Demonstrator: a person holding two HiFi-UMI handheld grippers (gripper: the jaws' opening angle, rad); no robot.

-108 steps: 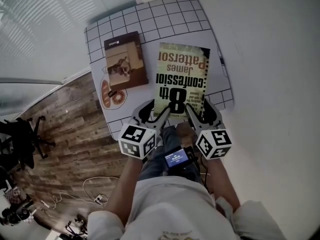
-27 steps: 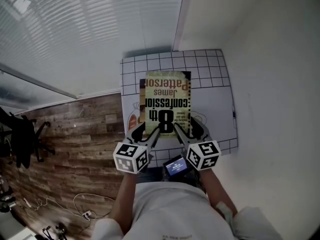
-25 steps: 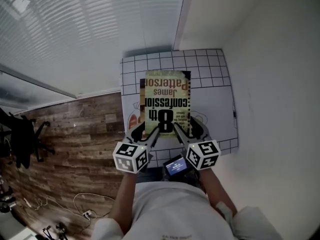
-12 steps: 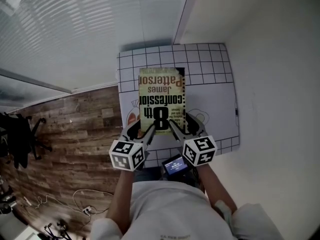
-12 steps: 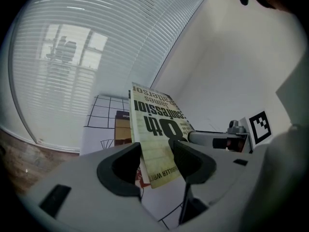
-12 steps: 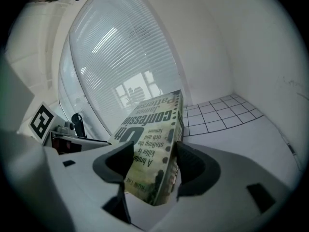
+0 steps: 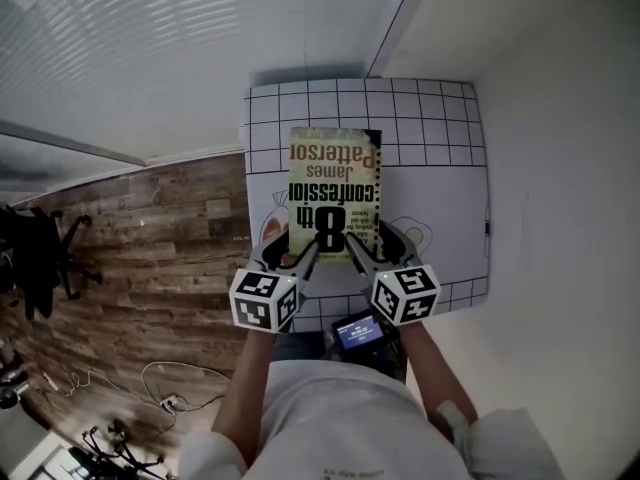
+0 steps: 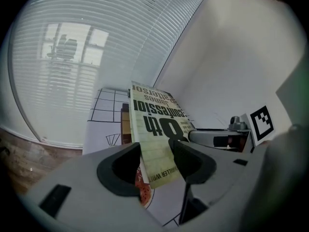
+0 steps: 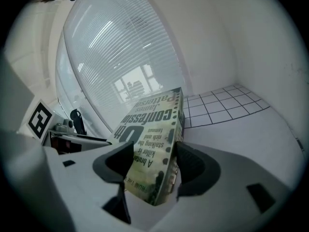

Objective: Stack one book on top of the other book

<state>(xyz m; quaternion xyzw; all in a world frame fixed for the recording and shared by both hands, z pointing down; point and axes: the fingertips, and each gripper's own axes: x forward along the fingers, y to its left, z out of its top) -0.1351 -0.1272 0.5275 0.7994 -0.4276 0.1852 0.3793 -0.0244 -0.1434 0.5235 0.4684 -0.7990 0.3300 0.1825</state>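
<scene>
Two grippers: I see both closed on the same book, each at one near corner.
Left gripper (image 7: 296, 255): its jaws pinch the near left corner of the top book (image 7: 334, 193); the gap is narrow, only the thickness of the book.
Right gripper (image 7: 368, 243): its jaws are clamped on the near right corner, with the same narrow gap.
Place of the top book: over the left-middle part of the grid mat (image 7: 430, 118), with its cover text upside down to me.
Writing: I read "James Patterson" and "8th confession". In the right gripper view I also read "A brutal killer is stalking the rich and famous".
Lower book (image 8: 125, 123): a brown edge shows under the top book in the left gripper view. I cannot tell if the two touch.
Mat print (image 8: 144, 193): an orange round drawing by the near left corner.
Small screen (image 7: 358, 333): it shows blue, and its text is too small to read.
</scene>
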